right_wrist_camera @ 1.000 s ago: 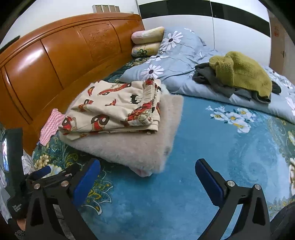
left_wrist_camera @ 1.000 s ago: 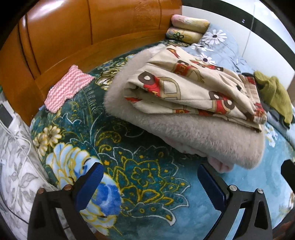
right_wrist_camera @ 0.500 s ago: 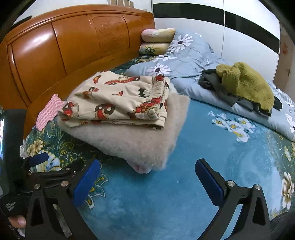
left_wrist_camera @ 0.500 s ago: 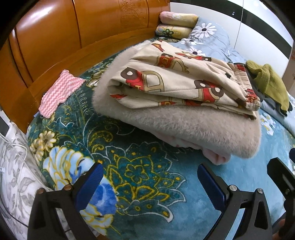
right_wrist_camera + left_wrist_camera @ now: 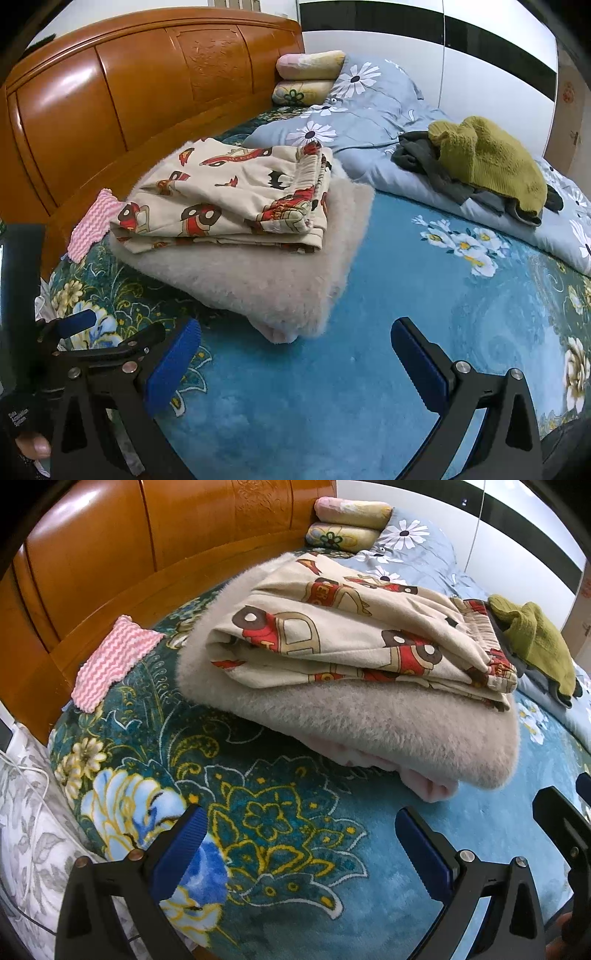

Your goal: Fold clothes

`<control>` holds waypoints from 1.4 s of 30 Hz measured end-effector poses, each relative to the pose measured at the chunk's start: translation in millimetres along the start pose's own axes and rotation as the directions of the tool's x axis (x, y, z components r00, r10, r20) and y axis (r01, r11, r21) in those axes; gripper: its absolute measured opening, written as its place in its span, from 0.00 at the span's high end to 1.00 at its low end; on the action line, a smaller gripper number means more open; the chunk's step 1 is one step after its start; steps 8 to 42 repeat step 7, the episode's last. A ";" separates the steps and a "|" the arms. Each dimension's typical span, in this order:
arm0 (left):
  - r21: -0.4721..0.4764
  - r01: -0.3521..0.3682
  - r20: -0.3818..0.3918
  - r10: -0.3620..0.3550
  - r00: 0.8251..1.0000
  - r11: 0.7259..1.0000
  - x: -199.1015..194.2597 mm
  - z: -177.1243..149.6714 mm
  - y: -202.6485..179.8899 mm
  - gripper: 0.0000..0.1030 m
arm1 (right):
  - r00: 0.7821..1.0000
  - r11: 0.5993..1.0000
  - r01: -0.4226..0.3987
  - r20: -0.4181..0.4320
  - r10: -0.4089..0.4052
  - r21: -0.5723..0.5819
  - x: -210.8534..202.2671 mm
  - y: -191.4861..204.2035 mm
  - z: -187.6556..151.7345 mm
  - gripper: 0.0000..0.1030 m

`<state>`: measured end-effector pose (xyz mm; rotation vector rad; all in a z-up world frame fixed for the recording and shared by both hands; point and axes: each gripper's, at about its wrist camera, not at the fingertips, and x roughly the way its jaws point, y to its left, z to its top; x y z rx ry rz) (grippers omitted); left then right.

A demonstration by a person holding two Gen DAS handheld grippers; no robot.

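Observation:
Folded cream pyjama trousers with red cars (image 5: 354,638) (image 5: 236,199) lie on a folded fluffy beige garment (image 5: 376,723) (image 5: 266,273) on the blue floral bedspread. My left gripper (image 5: 299,842) is open and empty, low over the bedspread just in front of the stack. My right gripper (image 5: 295,354) is open and empty, in front of the stack's near corner. The left gripper also shows at the left edge of the right wrist view (image 5: 74,332). An olive knit sweater (image 5: 487,158) (image 5: 535,638) lies over dark clothes (image 5: 428,162) further back, unfolded.
A pink zigzag cloth (image 5: 114,661) (image 5: 92,225) lies by the wooden headboard (image 5: 147,85). A grey daisy quilt (image 5: 354,110) and two pillows (image 5: 306,77) sit at the back. White wardrobe doors (image 5: 495,74) stand behind. The bed edge and a cable (image 5: 22,775) are at the left.
Both grippers have moved slightly forward and closer to the folded stack, which now looks larger. The clothes have not moved.

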<state>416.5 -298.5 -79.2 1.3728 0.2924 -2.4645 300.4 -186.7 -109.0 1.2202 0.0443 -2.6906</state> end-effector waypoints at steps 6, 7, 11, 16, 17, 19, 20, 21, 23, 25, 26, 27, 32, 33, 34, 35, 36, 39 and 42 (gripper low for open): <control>0.040 0.023 0.025 -0.024 0.999 0.999 -7.5 -1.5 -5.3 0.00 | 1.000 1.000 -0.002 0.001 0.002 0.006 -0.7 -1.5 -0.1 0.00; 0.047 0.030 0.026 -0.031 0.999 0.998 -8.3 -0.9 -6.8 0.00 | 1.000 1.000 -0.004 0.002 0.004 0.008 -0.9 -1.9 -0.1 0.00; 0.047 0.030 0.026 -0.031 0.999 0.998 -8.3 -0.9 -6.8 0.00 | 1.000 1.000 -0.004 0.002 0.004 0.008 -0.9 -1.9 -0.1 0.00; 0.047 0.030 0.026 -0.031 0.999 0.998 -8.3 -0.9 -6.8 0.00 | 1.000 1.000 -0.004 0.002 0.004 0.008 -0.9 -1.9 -0.1 0.00; 0.047 0.030 0.026 -0.031 0.999 0.998 -8.3 -0.9 -6.8 0.00 | 1.000 1.000 -0.004 0.002 0.004 0.008 -0.9 -1.9 -0.1 0.00; 0.047 0.030 0.026 -0.031 0.999 0.998 -8.3 -0.9 -6.8 0.00 | 1.000 1.000 -0.004 0.002 0.004 0.008 -0.9 -1.9 -0.1 0.00; 0.047 0.030 0.026 -0.031 0.999 0.998 -8.3 -0.9 -6.8 0.00 | 1.000 1.000 -0.004 0.002 0.004 0.008 -0.9 -1.9 -0.1 0.00; 0.047 0.030 0.026 -0.031 0.999 0.998 -8.3 -0.9 -6.8 0.00 | 1.000 1.000 -0.004 0.002 0.004 0.008 -0.9 -1.9 -0.1 0.00; 0.047 0.030 0.026 -0.031 0.999 0.998 -8.3 -0.9 -6.8 0.00 | 1.000 1.000 -0.004 0.002 0.004 0.008 -0.9 -1.9 -0.1 0.00; 0.047 0.030 0.026 -0.031 0.999 0.998 -8.3 -0.9 -6.8 0.00 | 1.000 1.000 -0.004 0.002 0.004 0.008 -0.9 -1.9 -0.1 0.00; 0.047 0.030 0.026 -0.031 0.999 0.998 -8.3 -0.9 -6.8 0.00 | 1.000 1.000 -0.004 0.002 0.004 0.008 -0.9 -1.9 -0.1 0.00; 0.047 0.030 0.026 -0.031 0.999 0.998 -8.3 -0.9 -6.8 0.00 | 1.000 1.000 -0.004 0.002 0.004 0.008 -0.9 -1.9 -0.1 0.00; 0.047 0.030 0.026 -0.031 0.999 0.998 -8.3 -0.9 -6.8 0.00 | 1.000 1.000 -0.004 0.002 0.004 0.008 -0.9 -1.9 -0.1 0.00; 0.047 0.030 0.026 -0.031 0.999 0.998 -8.3 -0.9 -6.8 0.00 | 1.000 1.000 -0.004 0.002 0.004 0.008 -0.9 -1.9 -0.1 0.00; 0.047 0.030 0.026 -0.031 0.999 0.998 -8.3 -0.9 -6.8 0.00 | 1.000 1.000 -0.004 0.002 0.004 0.008 -0.9 -1.9 -0.1 0.00; 0.047 0.030 0.026 -0.031 0.999 0.998 -8.3 -0.9 -6.8 0.00 | 1.000 1.000 -0.004 0.002 0.004 0.008 -0.9 -1.9 -0.1 0.00; 0.047 0.030 0.026 -0.031 0.999 0.998 -8.3 -0.9 -6.8 0.00 | 1.000 1.000 -0.004 0.002 0.004 0.008 -0.9 -1.9 -0.1 0.00; 0.047 0.030 0.026 -0.031 0.999 0.998 -8.3 -0.9 -6.8 0.00 | 1.000 1.000 -0.004 0.002 0.004 0.008 -0.9 -1.9 -0.1 0.00; 0.047 0.030 0.026 -0.031 0.999 0.998 -8.3 -0.9 -6.8 0.00 | 1.000 1.000 -0.004 0.002 0.004 0.008 -0.9 -1.9 -0.1 0.00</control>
